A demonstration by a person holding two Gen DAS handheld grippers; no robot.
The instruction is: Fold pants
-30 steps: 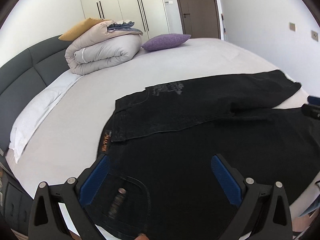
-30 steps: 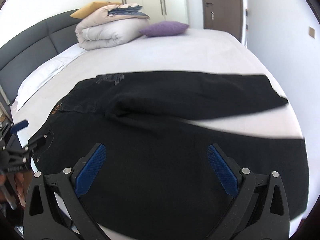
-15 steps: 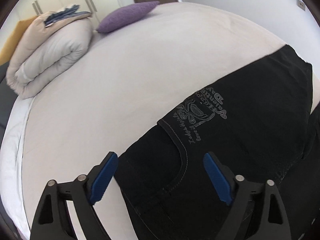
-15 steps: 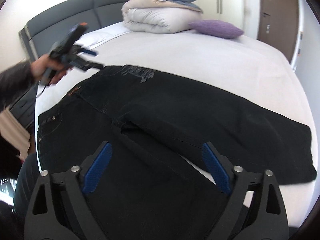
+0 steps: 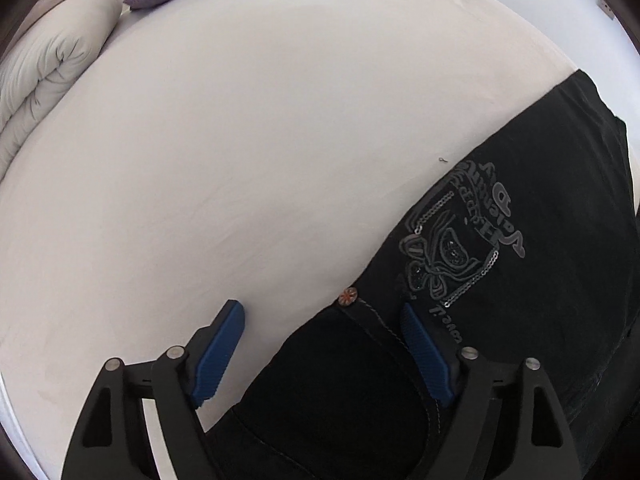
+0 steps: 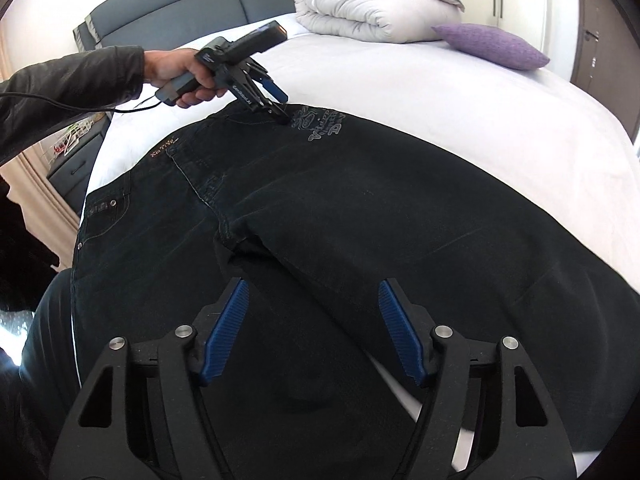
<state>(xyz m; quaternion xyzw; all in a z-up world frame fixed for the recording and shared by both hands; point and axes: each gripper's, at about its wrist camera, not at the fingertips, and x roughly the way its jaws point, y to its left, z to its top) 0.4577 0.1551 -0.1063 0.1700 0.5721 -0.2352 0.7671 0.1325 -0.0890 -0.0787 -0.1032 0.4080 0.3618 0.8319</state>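
Note:
Black pants [image 6: 360, 184] lie flat across the white bed [image 6: 460, 92], waist to the left, a grey print [image 5: 452, 248] by the far hip. In the left wrist view my left gripper [image 5: 322, 320] points steeply down at the far waist edge. A copper rivet [image 5: 347, 295] and the pants' [image 5: 540, 280] edge sit between its closing jaws, and the pads do not press. The right wrist view shows the left gripper [image 6: 280, 104] in a dark-sleeved hand [image 6: 180, 68]. My right gripper [image 6: 314, 320] hovers over the crotch, jaws closing, cloth below them and not pinched.
A folded duvet [image 6: 360, 12] and a purple pillow [image 6: 492, 46] lie at the head of the bed by the grey headboard [image 6: 168, 12]. A bedside cabinet [image 6: 76, 160] stands at the left. White sheet [image 5: 240, 140] spreads beyond the pants.
The left gripper has swung from the near waistband to the far waist corner and tilted down. The right gripper has shifted toward the crotch. Both pairs of jaws have narrowed.

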